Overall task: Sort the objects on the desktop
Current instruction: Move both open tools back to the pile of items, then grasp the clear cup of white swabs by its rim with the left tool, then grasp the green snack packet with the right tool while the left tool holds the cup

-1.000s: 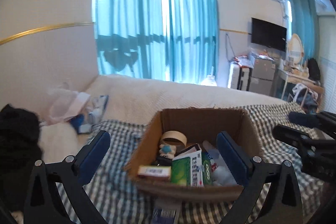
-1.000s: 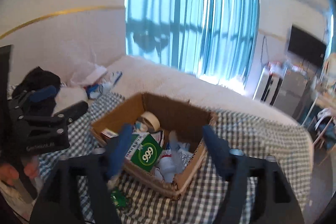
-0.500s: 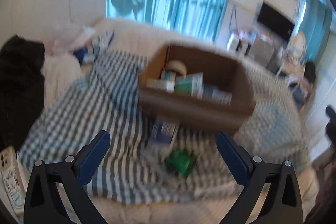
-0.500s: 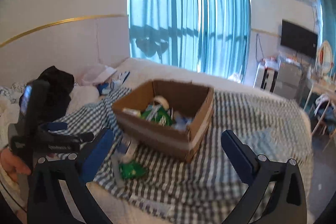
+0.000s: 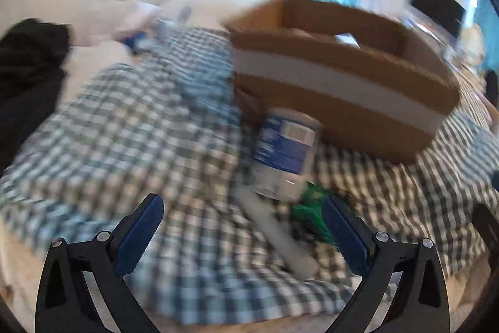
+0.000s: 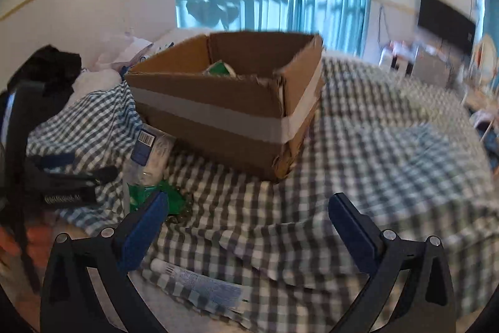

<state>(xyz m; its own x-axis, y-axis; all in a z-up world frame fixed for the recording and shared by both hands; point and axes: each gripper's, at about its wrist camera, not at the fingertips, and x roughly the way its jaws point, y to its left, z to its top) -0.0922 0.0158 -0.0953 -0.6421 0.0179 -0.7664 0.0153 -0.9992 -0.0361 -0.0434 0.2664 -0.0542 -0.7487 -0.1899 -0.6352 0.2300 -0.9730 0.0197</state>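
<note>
Checked cloth (image 6: 358, 145), taped cardboard box (image 6: 224, 111)

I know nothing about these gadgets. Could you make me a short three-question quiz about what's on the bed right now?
1. True or false: the left hand-held gripper is holding something.
2. What lies against the front of the cardboard box? A) clear bottle with blue label B) mug C) shoe
3. Fill in: the box sits on a ____-patterned cloth.

Key: 1 false, its jaws are open and empty; 2 A, the bottle; 3 checked.
</note>
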